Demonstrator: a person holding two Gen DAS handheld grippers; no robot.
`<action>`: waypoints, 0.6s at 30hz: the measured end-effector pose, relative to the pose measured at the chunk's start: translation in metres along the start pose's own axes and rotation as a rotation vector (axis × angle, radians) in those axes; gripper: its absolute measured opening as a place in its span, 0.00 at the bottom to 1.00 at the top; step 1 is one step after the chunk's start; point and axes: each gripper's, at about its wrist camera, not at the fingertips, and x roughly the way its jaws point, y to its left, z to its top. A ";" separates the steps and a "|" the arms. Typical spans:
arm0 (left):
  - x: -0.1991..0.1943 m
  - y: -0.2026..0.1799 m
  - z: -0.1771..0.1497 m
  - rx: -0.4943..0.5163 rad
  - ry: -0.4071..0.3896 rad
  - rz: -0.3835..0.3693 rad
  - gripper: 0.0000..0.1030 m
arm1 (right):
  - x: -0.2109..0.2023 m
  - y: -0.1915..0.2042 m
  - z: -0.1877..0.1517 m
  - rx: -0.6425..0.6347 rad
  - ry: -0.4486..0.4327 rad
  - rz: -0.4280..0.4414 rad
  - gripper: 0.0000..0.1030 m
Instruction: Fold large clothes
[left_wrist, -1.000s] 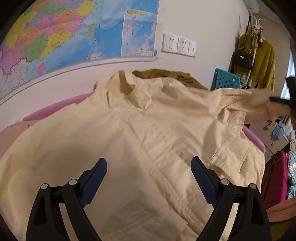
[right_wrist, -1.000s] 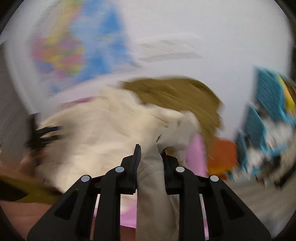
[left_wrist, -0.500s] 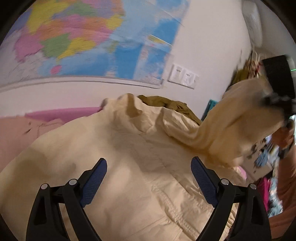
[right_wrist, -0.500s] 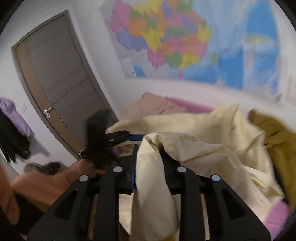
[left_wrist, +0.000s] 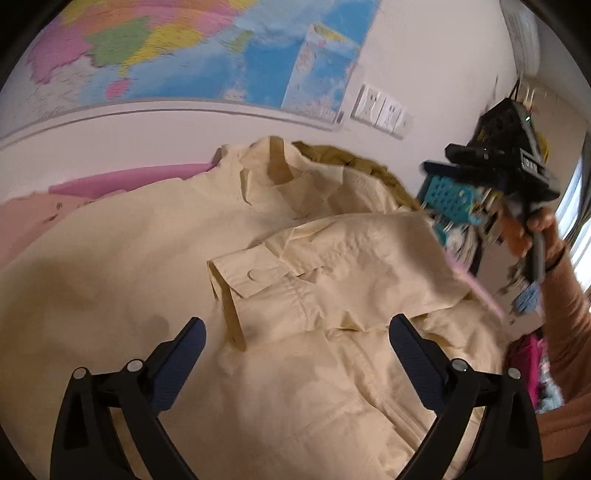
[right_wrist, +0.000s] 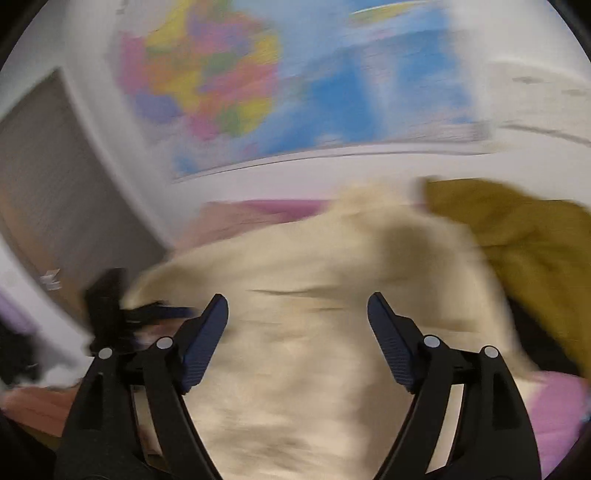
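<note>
Sleeve (left_wrist: 332, 266) now folded across shirt (left_wrist: 110, 277), dropped by just-opened right gripper (right_wrist: 297, 332); left gripper (left_wrist: 295, 354) wide, empty.

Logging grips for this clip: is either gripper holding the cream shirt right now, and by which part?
Nothing is held. The left gripper is open above the cream shirt. The right gripper, jaws just opened, has nothing between them; the sleeve lies folded across the shirt.

The shirt (left_wrist: 295, 280) is plain pale cream-yellow. The garment (right_wrist: 524, 236) behind it is mustard-olive, the bedcover (left_wrist: 129, 181) pink. The wall map (left_wrist: 184, 48) mixes blue with pink, green, yellow and orange patches. The basket (left_wrist: 448, 197) is turquoise with holes. The gripper pads (left_wrist: 181, 365) are dark blue on black.
</note>
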 end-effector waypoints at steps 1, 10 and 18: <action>0.007 0.001 0.004 0.010 0.019 0.031 0.93 | -0.005 -0.021 -0.003 0.021 -0.008 -0.086 0.75; 0.088 0.018 0.030 0.011 0.230 0.148 0.81 | 0.063 -0.131 -0.027 0.160 0.231 -0.234 0.71; 0.095 0.030 0.029 -0.033 0.253 0.141 0.03 | 0.007 -0.138 -0.011 0.192 0.044 -0.231 0.03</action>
